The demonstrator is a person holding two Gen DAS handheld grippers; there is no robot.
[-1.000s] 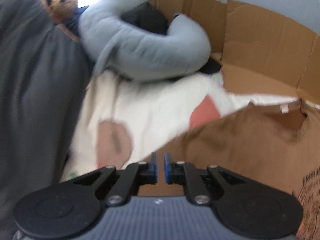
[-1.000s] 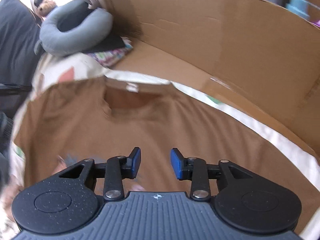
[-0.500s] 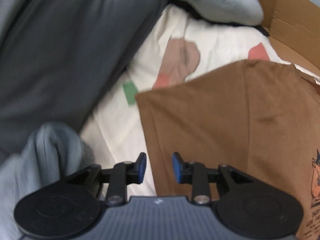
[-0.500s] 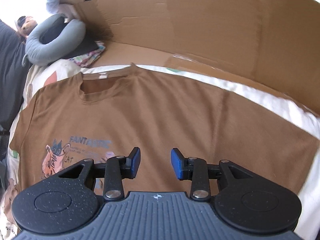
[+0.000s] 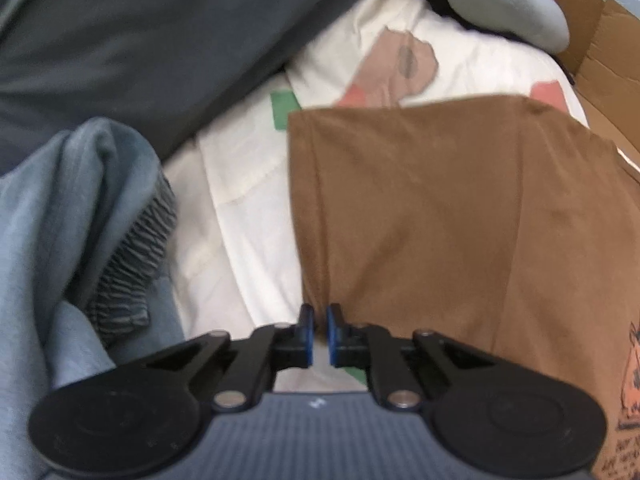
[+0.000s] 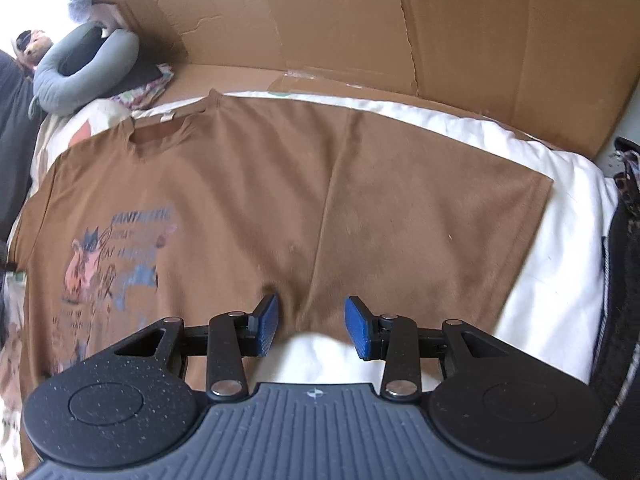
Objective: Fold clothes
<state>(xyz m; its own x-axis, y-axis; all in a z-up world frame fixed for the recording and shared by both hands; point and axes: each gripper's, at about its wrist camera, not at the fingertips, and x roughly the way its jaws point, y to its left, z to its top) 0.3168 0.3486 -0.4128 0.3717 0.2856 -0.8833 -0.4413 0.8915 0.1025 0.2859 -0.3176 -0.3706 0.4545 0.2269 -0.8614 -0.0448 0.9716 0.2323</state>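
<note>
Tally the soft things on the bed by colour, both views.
Brown: 1, the t-shirt
Grey: 1, the curved pillow
Blue: 1, the bunched garment
White with patches: 1, the bedsheet
Total: 4

Off to the left of my left claw I see a bunched light-blue garment [image 5: 60, 216] with a ribbed grey band, and a dark grey cushion [image 5: 140, 40] behind it. Ahead of that claw, white bedding [image 5: 248, 208] with pink and green patches. Beyond my right claw, a cardboard wall [image 6: 360, 28] runs across the back; far left ahead, a grey neck pillow [image 6: 80, 68] lies beside a stuffed toy [image 6: 34, 42].
</note>
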